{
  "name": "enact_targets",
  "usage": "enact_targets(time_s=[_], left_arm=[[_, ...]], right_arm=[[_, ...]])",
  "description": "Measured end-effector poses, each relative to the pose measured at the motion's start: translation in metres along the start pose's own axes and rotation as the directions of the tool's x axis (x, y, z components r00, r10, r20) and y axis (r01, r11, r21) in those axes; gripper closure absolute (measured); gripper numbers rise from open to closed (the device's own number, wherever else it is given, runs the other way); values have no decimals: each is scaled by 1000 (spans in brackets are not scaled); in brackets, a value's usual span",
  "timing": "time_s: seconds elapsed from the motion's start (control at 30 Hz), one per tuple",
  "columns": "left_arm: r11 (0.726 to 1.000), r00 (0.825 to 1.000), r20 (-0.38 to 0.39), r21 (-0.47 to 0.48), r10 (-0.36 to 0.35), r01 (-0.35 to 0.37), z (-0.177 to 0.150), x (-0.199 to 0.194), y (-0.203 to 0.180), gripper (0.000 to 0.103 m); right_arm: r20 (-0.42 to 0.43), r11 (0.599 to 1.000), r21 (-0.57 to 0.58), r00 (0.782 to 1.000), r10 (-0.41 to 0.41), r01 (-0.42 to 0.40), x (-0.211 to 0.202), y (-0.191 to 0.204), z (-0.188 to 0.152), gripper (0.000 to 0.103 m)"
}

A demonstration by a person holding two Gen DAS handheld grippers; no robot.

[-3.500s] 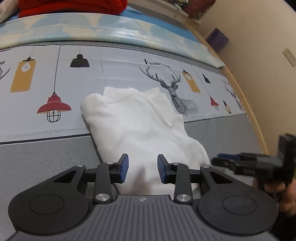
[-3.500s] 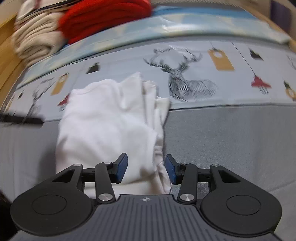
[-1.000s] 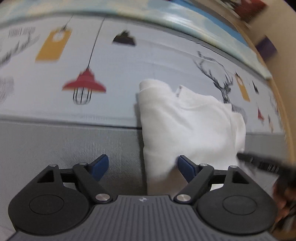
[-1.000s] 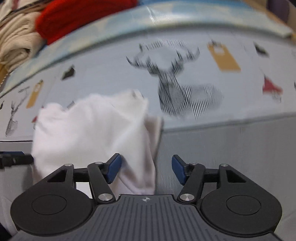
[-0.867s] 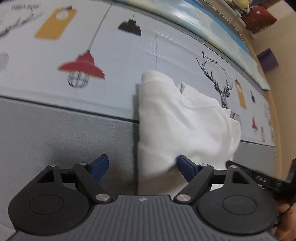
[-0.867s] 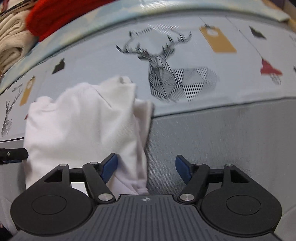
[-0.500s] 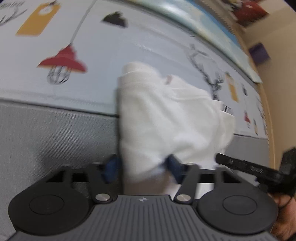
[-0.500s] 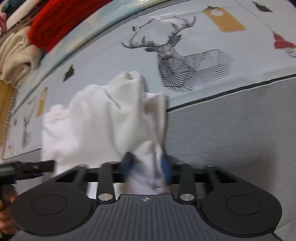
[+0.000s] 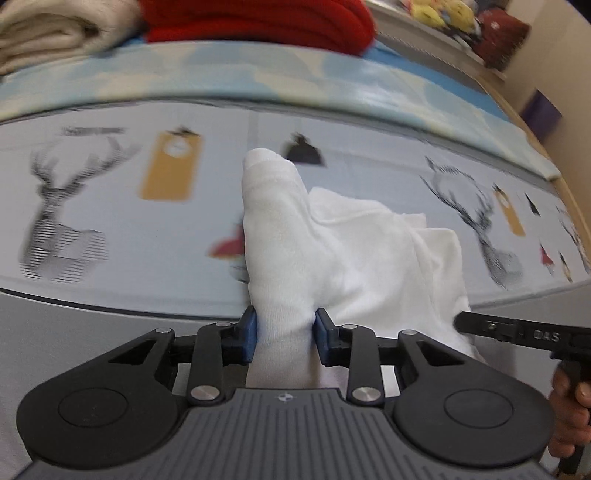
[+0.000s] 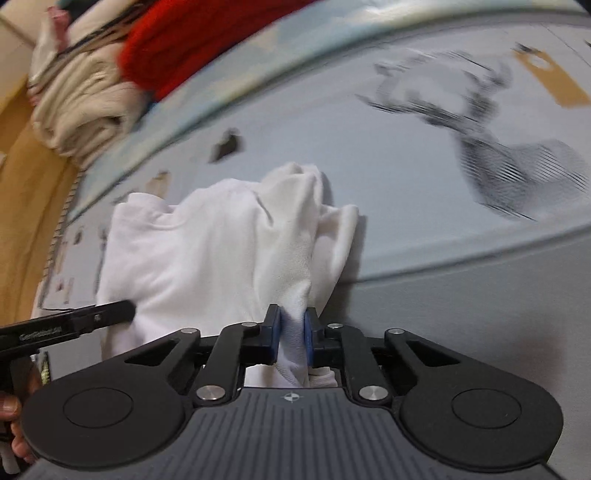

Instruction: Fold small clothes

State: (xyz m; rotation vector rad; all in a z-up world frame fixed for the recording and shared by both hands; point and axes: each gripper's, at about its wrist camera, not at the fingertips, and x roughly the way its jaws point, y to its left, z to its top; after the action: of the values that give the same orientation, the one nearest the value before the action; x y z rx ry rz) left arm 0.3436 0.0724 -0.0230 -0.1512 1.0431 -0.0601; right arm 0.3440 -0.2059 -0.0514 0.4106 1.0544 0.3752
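A small white garment is lifted off a printed mat, bunched and hanging between both grippers. My left gripper is shut on a thick fold at the garment's near left edge. My right gripper is shut on the garment's near right edge. The right gripper's fingers show in the left wrist view at the garment's right side. The left gripper's fingers show in the right wrist view at its left side.
The mat has deer, lamp and tag prints, with a grey band nearest me. Behind it lie a blue patterned sheet, a red knit pile and beige folded cloth. A wall stands at the right.
Both grippers went from open beside the garment to shut on its near edges. The garment has been raised off the mat and bunched.
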Motion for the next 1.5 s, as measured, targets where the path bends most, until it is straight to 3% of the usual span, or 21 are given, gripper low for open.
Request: enact_targets(time_s=[0.13, 0.2, 0.33, 0.4, 0.5, 0.63, 0.67, 0.7, 0.73, 0.8, 0.87, 0.93, 0.97, 1.0, 1.07, 1.17, 1.23, 1.3, 1.4, 1.5], left_arm=[[995, 998, 26, -85, 60, -57, 6, -15, 37, 61], [994, 996, 54, -92, 66, -61, 7, -26, 48, 55], [997, 998, 65, -77, -1, 6, 8, -39, 57, 55], [998, 998, 54, -55, -25, 28, 7, -41, 59, 55], [996, 997, 12, -37, -80, 81, 3, -37, 56, 56], [987, 985, -65, 3, -158, 159, -12, -23, 49, 57], [987, 982, -105, 19, -155, 157, -19, -14, 47, 58], [992, 982, -151, 40, -117, 124, -27, -2, 45, 58], [996, 977, -211, 78, -36, 53, -37, 12, 43, 57], [991, 966, -256, 133, 31, 4, -50, 23, 40, 55], [980, 979, -190, 195, 68, -30, -53, 8, 27, 53], [969, 994, -59, 235, 94, -78, -53, -23, 15, 37], [967, 995, -1, 236, 95, -92, -54, -37, 13, 20], [967, 993, 44, 225, 108, -115, -55, -50, 12, 15], [970, 985, 92, 182, 145, -159, -58, -74, 10, 15], [978, 980, 132, 131, 147, -165, -71, -106, 7, 10], [977, 973, 166, 115, 159, -179, -82, -128, 2, 9], [980, 968, 193, 89, 160, -179, -96, -148, -1, 8], [988, 968, 213, 51, 132, -146, -116, -170, -4, 0], [985, 956, 257, 56, 144, -163, -142, -186, -11, 0]], right_arm=[[60, 993, -53, 993, 105, -102, 4, 34, 5, 100], [67, 996, -83, 997, 49, -44, 10, 44, 6, 99], [81, 993, -78, 993, -81, 87, 15, 45, 7, 97], [103, 992, -56, 989, -109, 115, 9, 41, 8, 92], [112, 995, -57, 991, -75, 82, -3, 40, 6, 74], [2, 989, -143, 1000, 25, -24, 1, 50, -5, 68], [-37, 982, -188, 999, 18, -25, 6, 55, -9, 68], [-70, 965, -260, 996, -46, 26, 14, 59, -17, 67], [-95, 946, -312, 987, -126, 91, 22, 60, -23, 55], [-134, 942, -304, 973, -189, 141, 30, 52, -28, 46], [-131, 958, -251, 975, -178, 141, 21, 48, -25, 46], [-76, 950, -265, 979, -191, 165, 3, 57, -21, 46], [-31, 940, -286, 979, -200, 183, -9, 63, -22, 46], [13, 932, -303, 979, -203, 197, -23, 67, -23, 45], [86, 928, -303, 976, -199, 216, -49, 74, -27, 43], [190, 936, -267, 965, -180, 227, -89, 84, -36, 33], [266, 938, -249, 949, -172, 240, -112, 92, -46, 18], [343, 932, -242, 922, -178, 270, -136, 102, -64, 8], [413, 917, -248, 890, -191, 312, -159, 115, -93, 3], [453, 897, -279, 870, -193, 344, -171, 118, -132, 3]])
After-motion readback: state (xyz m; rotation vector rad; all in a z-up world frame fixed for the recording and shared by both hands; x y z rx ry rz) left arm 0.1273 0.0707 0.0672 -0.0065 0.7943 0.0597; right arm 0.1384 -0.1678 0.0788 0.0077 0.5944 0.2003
